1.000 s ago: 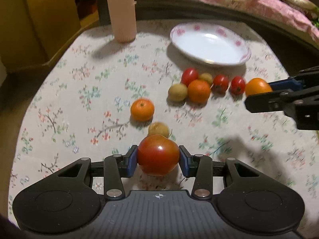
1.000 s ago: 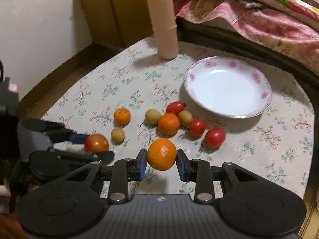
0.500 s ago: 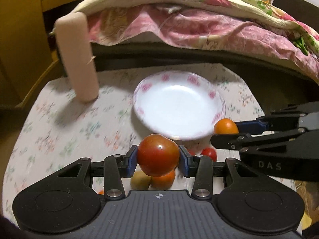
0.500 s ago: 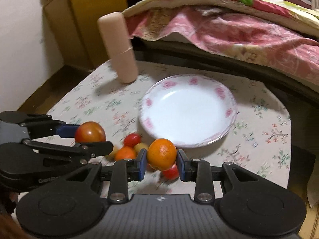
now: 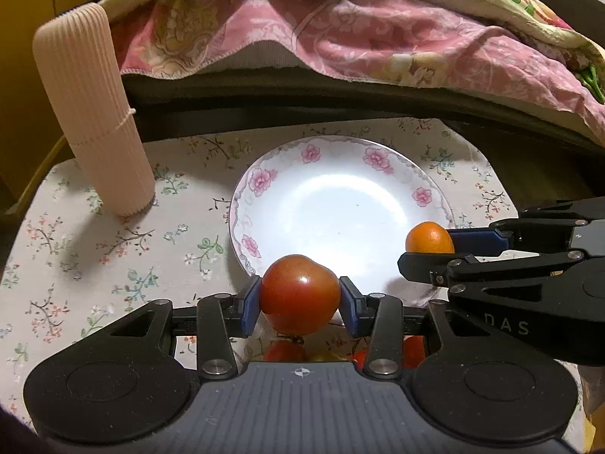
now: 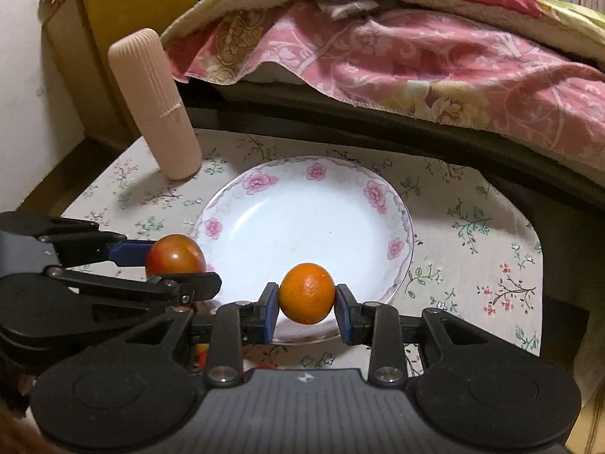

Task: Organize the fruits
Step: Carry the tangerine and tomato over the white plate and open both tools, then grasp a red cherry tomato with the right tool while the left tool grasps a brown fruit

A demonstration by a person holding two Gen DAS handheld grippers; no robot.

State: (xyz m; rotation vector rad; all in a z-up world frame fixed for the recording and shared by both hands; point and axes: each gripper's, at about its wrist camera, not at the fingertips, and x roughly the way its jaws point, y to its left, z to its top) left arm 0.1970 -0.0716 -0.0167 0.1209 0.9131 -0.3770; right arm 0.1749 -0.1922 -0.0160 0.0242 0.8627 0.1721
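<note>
While both loads hang at the near rim of the empty plate [image 5: 261,181], the left gripper [image 5: 300,300] clamps a tomato [image 5: 298,295] and the right gripper [image 6: 306,308] an orange [image 6: 307,293]. Delivery is under way; next, carry each over the bowl, lower, then release.

- A home bedroom: a bed [image 6: 378,106] under a pink floral quilt [image 6: 416,56] fills the background.
- A flowered cloth covers the small bench [image 6: 472,265].
- A yellow wooden cabinet [image 6: 124,19] stands against the wall.
</note>
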